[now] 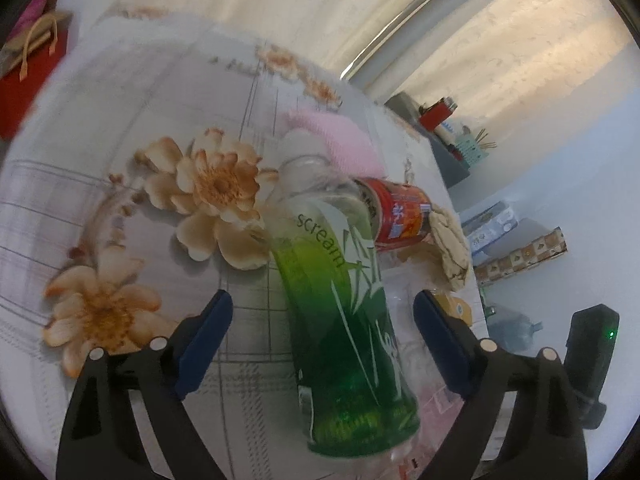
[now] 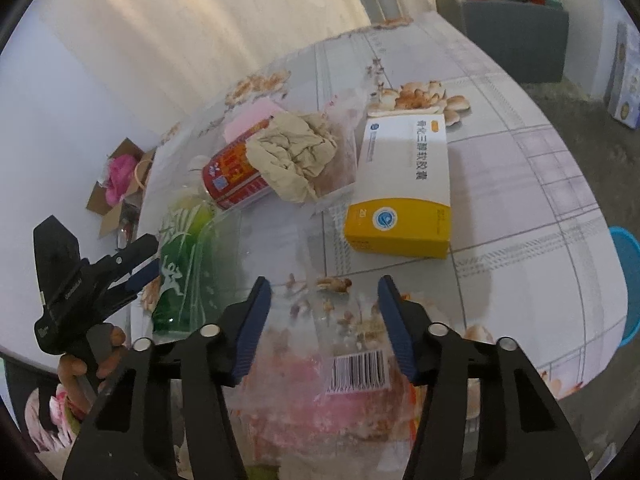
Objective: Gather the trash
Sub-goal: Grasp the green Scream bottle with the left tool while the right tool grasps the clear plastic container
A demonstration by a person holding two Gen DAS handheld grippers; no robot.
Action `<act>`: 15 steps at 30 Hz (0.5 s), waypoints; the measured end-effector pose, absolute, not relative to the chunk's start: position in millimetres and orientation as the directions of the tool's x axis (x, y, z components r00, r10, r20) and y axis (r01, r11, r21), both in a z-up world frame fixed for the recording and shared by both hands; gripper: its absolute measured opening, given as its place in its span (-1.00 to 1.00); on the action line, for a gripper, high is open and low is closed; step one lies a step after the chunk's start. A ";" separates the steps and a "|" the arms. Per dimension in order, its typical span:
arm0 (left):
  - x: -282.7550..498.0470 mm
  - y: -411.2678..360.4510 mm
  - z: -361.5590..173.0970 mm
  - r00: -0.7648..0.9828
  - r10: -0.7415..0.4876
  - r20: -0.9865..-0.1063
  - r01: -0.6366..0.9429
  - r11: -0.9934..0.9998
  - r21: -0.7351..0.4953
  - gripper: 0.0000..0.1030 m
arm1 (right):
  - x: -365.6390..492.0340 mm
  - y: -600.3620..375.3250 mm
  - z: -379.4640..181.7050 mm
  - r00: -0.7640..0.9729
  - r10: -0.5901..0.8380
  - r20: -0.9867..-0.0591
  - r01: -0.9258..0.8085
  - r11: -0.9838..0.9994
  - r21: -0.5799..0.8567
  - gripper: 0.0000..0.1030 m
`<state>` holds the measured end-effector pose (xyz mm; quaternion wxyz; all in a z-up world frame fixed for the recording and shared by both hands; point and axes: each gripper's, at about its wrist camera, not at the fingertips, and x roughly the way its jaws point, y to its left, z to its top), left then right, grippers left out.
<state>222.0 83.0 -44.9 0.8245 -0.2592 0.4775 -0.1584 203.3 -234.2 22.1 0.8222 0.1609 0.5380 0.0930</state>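
A green "scream" bottle (image 1: 348, 320) lies on the flowered tablecloth (image 1: 120, 208), cap pointing away, between the fingers of my left gripper (image 1: 324, 312). That gripper is open and its blue pads stand clear of the bottle on both sides. Beyond the bottle lie a red can (image 1: 396, 212) and crumpled brown paper (image 1: 452, 240). My right gripper (image 2: 326, 312) is open over a clear plastic wrapper (image 2: 352, 376) with a barcode and pink print. I cannot tell whether its pads touch the wrapper. The right wrist view also shows the left gripper (image 2: 150, 260) at the green bottle (image 2: 180, 272).
A white and yellow medicine box (image 2: 404, 184) lies right of the crumpled paper (image 2: 292, 156) and red can (image 2: 236, 176). A blue bin (image 2: 628, 280) sits past the table's right edge. On the floor is a cardboard box (image 2: 116, 184); a grey cabinet (image 2: 516, 36) stands beyond.
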 end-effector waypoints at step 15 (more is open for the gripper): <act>241.5 71.6 -67.4 0.383 -0.560 -0.735 -0.040 0.784 -0.619 0.40 | 226.9 -228.0 -4.0 0.291 0.379 -0.878 0.028 0.914 0.404 -0.55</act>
